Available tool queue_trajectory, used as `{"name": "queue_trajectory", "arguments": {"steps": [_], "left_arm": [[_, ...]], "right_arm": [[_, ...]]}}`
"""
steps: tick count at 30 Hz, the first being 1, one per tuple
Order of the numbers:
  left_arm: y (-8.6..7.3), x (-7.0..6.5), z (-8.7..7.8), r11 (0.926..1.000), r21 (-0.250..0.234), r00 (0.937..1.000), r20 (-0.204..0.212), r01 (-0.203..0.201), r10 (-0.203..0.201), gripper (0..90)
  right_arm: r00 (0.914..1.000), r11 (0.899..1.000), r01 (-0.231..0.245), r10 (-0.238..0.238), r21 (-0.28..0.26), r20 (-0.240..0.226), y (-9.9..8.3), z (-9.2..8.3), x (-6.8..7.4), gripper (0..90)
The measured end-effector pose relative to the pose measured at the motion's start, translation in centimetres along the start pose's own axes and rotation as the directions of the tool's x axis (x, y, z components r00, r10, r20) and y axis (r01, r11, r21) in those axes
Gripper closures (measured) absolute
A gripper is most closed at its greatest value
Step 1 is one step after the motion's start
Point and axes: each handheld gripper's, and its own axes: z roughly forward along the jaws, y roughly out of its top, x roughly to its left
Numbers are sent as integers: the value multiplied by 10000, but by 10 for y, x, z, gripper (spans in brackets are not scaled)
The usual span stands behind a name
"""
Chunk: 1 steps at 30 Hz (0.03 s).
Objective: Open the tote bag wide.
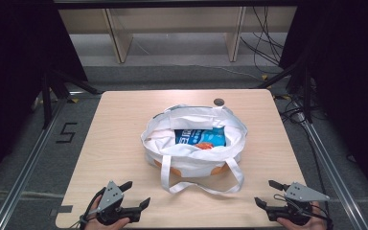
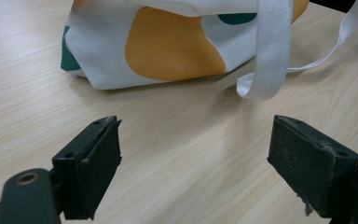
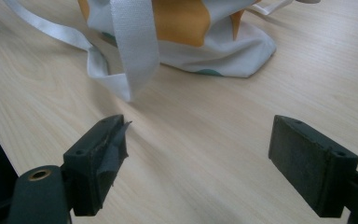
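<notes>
Pale wood table (image 1: 124, 143), rounded corners, takes up most of the high view; all else placed relative to the bag. White cloth tote bag (image 1: 194, 143) sits approx. mid-table, mouth open upward, w/ orange and dark green patches on its side, seen up close in the left gripper view (image 2: 168, 42) and right gripper view (image 3: 200, 32). Inside the bag: blue snack packet (image 1: 200, 137) w/ white lettering and an orange picture, lying flat, top face visible through the opening. One white strap (image 1: 201, 184) hangs off the bag's near side and loops onto the table toward the person; same strap crosses the bag front in the left gripper view (image 2: 272, 46) and lies folded on the wood in the right gripper view (image 3: 133, 46). 2nd strap lies across the bag's far rim. Small dark round disc (image 1: 218, 101) on the table just beyond the bag's far edge, can't tell what it is. Left gripper (image 1: 133, 194) near the table's front edge, well apart from the bag on its near-left; jaws spread wide, nothing between them, only bare wood. Right gripper (image 1: 267, 193) on the bag's near-right, also well apart from it; jaws likewise wide apart, holding nothing.
</notes>
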Motion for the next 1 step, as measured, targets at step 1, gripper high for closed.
{"name": "queue_trajectory", "arguments": {"steps": [1], "left_arm": [[0, 0, -1, 10000, 77, 10000, -93, -6, 7, 160]], "right_arm": [[9998, 9999, 140, -140, -19, 121, 0, 0, -1, 199]]}}
